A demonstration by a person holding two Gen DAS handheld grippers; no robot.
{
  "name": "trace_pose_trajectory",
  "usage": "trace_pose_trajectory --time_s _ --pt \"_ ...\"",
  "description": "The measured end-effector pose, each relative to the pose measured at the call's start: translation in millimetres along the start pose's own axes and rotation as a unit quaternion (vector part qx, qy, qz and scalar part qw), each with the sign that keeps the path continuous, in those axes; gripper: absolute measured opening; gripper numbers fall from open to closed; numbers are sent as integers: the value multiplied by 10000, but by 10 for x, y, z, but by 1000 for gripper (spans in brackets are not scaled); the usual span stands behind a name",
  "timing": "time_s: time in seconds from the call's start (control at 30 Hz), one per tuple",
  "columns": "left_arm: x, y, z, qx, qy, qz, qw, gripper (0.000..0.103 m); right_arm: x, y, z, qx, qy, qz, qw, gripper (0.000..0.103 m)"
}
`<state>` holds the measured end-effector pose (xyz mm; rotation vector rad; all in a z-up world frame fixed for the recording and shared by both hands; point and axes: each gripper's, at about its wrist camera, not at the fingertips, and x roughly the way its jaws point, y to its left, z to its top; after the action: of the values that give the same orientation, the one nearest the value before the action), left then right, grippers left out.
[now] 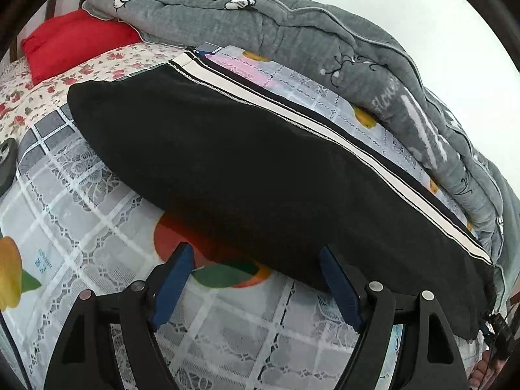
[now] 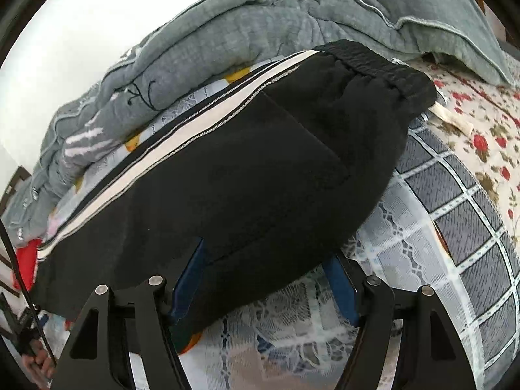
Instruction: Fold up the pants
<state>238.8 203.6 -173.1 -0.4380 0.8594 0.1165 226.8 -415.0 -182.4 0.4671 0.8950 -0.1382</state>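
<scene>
Black pants (image 1: 227,162) with a white side stripe (image 1: 325,130) lie folded lengthwise on the bed, stripe edge at the far side. My left gripper (image 1: 255,260) is open, its blue pads (image 1: 175,279) spread wide at the pants' near edge, not pressing the cloth. In the right wrist view the same pants (image 2: 243,169) show their elastic waistband (image 2: 373,61) at the upper right, with a pale drawstring (image 2: 451,117) trailing out. My right gripper (image 2: 265,265) is open as well; the near hem lies between its fingertips (image 2: 338,279) and partly covers the left one.
A bunched grey quilt (image 1: 325,42) runs along the far side behind the pants. A red pillow (image 1: 74,42) sits at the far left on a floral sheet (image 1: 39,97). A lace-and-check cover (image 2: 455,227) lies under the pants. A person's hand (image 2: 39,364) shows at the lower left.
</scene>
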Motion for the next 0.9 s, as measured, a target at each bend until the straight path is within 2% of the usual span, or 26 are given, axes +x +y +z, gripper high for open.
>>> trace_pose_trajectory --time_s 0.43,0.73,0.83,0.9 --pt "15 2 19 50 39 5 10000 80 92 103 -5 -163 -86 -288 9994 71" --pt "22 8 31 14 64 -34 10000 80 90 88 -8 -152 -100 -251 9995 71" --pt "71 103 163 -315 167 -155 9992 80 117 73 46 -115 -41 -178 9998 71" --pt "121 232 289 -758 206 -359 9963 80 158 42 126 -31 40 -74 10000 71"
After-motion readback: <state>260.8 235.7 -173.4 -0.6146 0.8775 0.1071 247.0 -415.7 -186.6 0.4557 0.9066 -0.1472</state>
